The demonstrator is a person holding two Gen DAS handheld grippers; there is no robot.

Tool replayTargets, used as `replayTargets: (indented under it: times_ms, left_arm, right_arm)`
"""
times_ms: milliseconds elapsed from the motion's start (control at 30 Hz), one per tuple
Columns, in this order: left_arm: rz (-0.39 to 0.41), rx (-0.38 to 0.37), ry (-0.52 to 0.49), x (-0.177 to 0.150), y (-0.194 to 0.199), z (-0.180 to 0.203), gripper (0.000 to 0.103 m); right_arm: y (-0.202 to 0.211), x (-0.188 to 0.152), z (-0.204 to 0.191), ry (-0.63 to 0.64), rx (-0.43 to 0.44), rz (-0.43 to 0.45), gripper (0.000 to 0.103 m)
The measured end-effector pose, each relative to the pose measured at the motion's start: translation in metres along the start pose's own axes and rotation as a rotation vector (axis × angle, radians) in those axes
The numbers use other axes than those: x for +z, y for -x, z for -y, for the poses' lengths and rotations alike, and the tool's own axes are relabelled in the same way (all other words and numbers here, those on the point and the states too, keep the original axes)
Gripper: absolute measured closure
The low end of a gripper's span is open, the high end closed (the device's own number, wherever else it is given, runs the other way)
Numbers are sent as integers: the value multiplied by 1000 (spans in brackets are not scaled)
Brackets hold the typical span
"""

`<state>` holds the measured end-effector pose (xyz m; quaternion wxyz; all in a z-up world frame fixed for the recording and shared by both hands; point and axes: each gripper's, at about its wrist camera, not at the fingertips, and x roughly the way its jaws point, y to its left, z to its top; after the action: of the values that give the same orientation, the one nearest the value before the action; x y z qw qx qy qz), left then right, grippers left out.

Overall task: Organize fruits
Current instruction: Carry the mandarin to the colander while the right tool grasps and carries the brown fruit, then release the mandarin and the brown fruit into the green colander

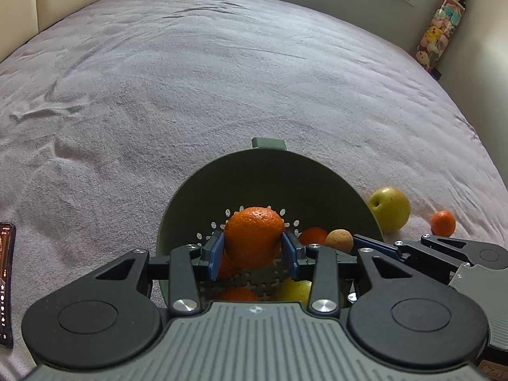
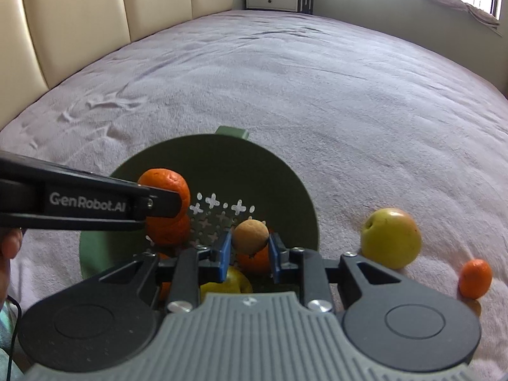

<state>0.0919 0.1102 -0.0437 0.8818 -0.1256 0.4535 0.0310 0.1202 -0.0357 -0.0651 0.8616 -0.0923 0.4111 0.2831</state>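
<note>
A dark green colander bowl [image 1: 241, 171] [image 2: 285, 184] sits on the bed and holds several oranges and a yellow fruit [image 1: 293, 289] [image 2: 231, 282]. My left gripper [image 1: 254, 247] is shut on an orange [image 1: 254, 235] [image 2: 168, 181] and holds it over the bowl. My right gripper [image 2: 249, 250] is shut on a small tan round fruit [image 2: 250, 236] [image 1: 340, 239], also over the bowl. A yellow-green apple [image 1: 390, 209] [image 2: 392, 238] and a small tangerine [image 1: 443, 223] [image 2: 475, 277] lie on the bed to the right of the bowl.
The grey-purple bedspread [image 1: 222, 79] stretches far ahead. A phone [image 1: 6, 282] lies at the left edge. A padded headboard [image 2: 79, 16] stands at the left, a white cabinet [image 2: 273, 0] at the far end, and a tube of plush toys [image 1: 441, 28] in the right corner.
</note>
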Motion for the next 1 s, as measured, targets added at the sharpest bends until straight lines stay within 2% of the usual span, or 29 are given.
replayTargets:
  times_ms: [367,433,800,1000]
  left_arm:
    - [-8,-25,-22,5,-21,3,59]
    - [-14,-27,-27,6,-25,3,63]
    - [-38,-26,-9,7,-36,0,63]
    - [-50,-24,-10,10,-34,0,57]
  right_arm:
    - [-20,5,-1,57,16,-2,81]
    - [-24,6,-1,66,16,-5,81]
    - [-37,10,4,60,31,-1,81]
    - [-37,9,9,39,47,4,80]
